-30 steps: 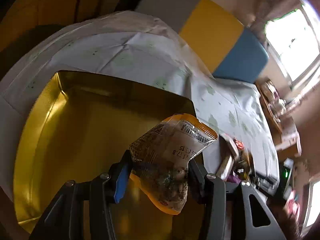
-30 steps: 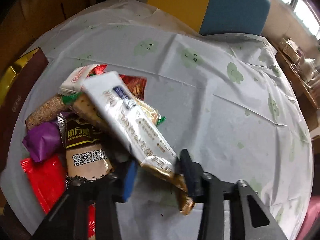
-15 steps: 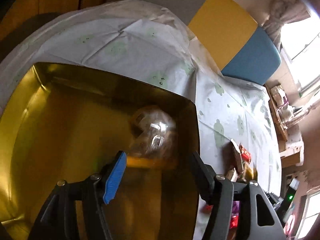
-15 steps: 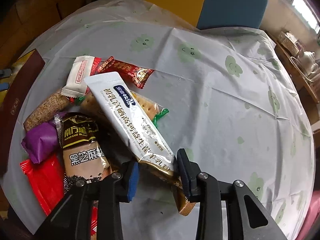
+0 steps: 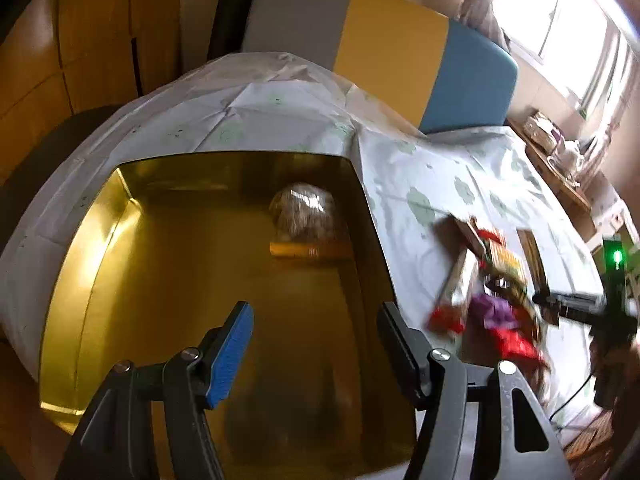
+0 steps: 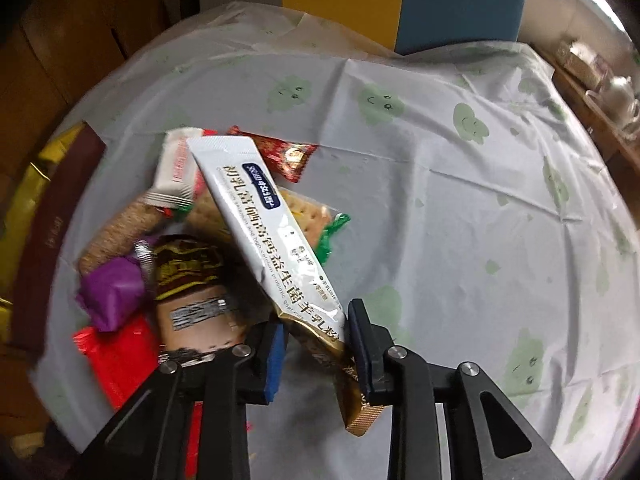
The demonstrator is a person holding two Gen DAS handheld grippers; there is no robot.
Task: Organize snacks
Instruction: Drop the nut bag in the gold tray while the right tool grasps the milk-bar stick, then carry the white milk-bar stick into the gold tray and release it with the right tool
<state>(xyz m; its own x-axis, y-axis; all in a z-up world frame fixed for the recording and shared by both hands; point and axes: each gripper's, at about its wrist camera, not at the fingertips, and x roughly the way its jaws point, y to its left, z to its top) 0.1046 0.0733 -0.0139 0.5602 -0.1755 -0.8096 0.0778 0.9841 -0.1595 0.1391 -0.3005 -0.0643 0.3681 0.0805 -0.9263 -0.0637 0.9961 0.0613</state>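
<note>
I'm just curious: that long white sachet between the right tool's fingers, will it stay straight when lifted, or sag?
The sachet will probably sag a little: it is long, thin and gripped near one end by the right tool. It looks light for its length. Its glossy film may be slippery, so it could slide or swivel.

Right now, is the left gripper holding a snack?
No. The left gripper is open with nothing between its fingers; the snack bag lies apart in the gold tray.

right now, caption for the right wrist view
Right gripper closing on a long white sachet atop the snack pile.
</note>
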